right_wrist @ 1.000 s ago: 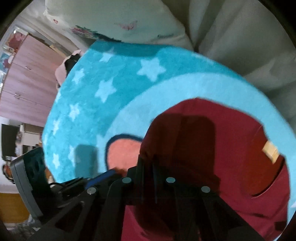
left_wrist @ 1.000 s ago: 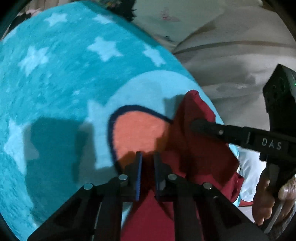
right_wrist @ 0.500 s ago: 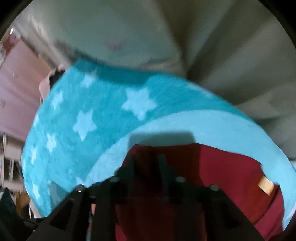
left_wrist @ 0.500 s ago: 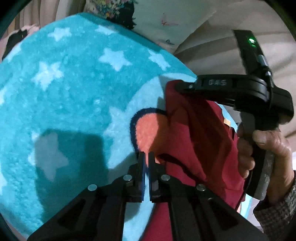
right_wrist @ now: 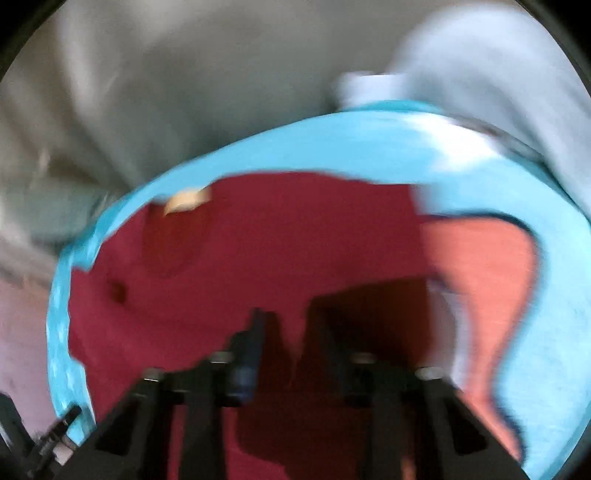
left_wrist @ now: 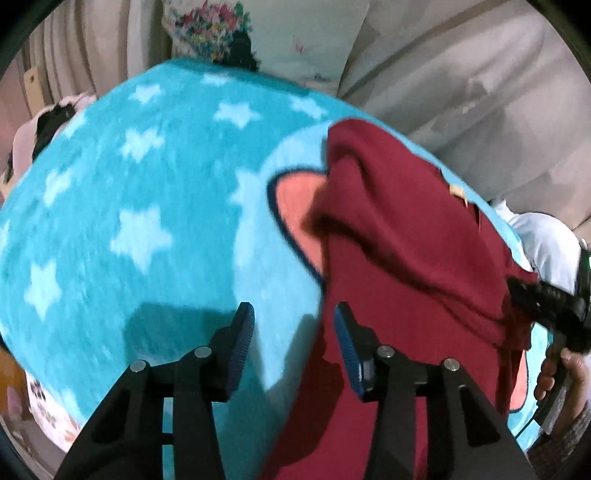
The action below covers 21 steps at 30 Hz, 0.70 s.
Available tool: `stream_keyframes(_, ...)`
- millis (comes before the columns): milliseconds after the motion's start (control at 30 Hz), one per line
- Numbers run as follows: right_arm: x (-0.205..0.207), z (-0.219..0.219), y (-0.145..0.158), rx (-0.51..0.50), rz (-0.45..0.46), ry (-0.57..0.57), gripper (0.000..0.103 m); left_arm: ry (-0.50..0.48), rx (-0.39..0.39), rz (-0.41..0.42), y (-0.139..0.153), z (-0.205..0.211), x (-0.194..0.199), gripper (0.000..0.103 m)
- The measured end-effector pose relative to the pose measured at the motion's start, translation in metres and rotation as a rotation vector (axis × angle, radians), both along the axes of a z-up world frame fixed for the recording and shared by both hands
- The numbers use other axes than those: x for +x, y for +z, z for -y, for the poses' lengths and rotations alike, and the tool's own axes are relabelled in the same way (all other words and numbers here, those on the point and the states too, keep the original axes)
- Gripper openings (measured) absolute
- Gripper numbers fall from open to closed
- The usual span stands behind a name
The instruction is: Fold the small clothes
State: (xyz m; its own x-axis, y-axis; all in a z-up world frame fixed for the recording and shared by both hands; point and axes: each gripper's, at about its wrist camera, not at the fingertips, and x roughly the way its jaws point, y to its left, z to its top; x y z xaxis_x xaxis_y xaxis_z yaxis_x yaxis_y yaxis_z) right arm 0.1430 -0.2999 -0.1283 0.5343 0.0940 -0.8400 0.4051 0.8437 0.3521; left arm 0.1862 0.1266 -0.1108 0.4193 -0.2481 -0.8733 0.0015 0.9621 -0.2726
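Claw, left: jaws stood wide apart with nothing between them; blue ribbed pads faced each other over the turquoise blanket. The right-hand finger hung just at the edge of the dark red garment, whether touching it or not could not be told.

Claw, right: seen in its own blurred view, fingers parted with a clear gap and red cloth showing through it; it probably gripped nothing, though the blur left this uncertain. In the left wrist view, its black tip sat at the far right border of the garment, with a hand on its handle.

Garment, dark red: lay on the blanket, bunched in rumpled folds on the side nearer the left claw, flatter toward the right claw. A small tan label showed near its neck edge.

Blanket, turquoise, plush: patterned with pale stars, a lighter blue band and a salmon patch with dark outline; the garment overlapped that patch.

Surroundings: grey-beige fabric beyond the blanket; a floral-printed cloth at the far edge; a pale white cloth beside the blanket's right border.
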Motion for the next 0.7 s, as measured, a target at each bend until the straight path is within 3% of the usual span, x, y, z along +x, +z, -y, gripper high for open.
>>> stream_keyframes(100,-0.041,0.041,0.006,0.032,0.037,-0.108,0.007,0.046,0.010,-0.013,-0.002,-0.001,-0.017,0.044)
stream_keyframes(167,-0.061,0.057,0.011,0.068,0.056,-0.132,0.023,0.085,0.029,-0.008,0.001,-0.004,-0.030,0.044)
stream_keyframes(200,-0.066,0.060,0.012,0.080,0.072,-0.126,0.038,0.100,0.034,-0.008,0.003,-0.005,-0.035,0.044)
stream_keyframes(333,-0.070,0.051,0.018,0.142,0.149,-0.028,0.039,0.164,0.051,-0.009,0.009,-0.010,-0.057,0.044)
stream_keyframes(500,-0.036,0.008,0.026,0.024,0.185,0.136,0.040,0.185,0.063,0.006,0.021,-0.001,-0.088,0.044)
stream_keyframes(567,-0.009,0.000,0.011,-0.057,0.104,0.175,0.047,0.181,0.074,0.023,0.027,0.004,-0.100,0.044)
stream_keyframes(633,0.010,-0.001,-0.007,-0.066,0.026,0.188,0.047,0.186,0.080,0.033,0.031,0.006,-0.107,0.044)
stream_keyframes(667,0.012,-0.004,-0.005,-0.056,0.044,0.200,0.043,0.196,0.079,0.038,0.034,0.004,-0.112,0.044)
stream_keyframes(700,0.012,-0.005,-0.002,-0.045,0.059,0.219,0.016,0.207,0.077,0.043,0.036,0.002,-0.115,0.044)
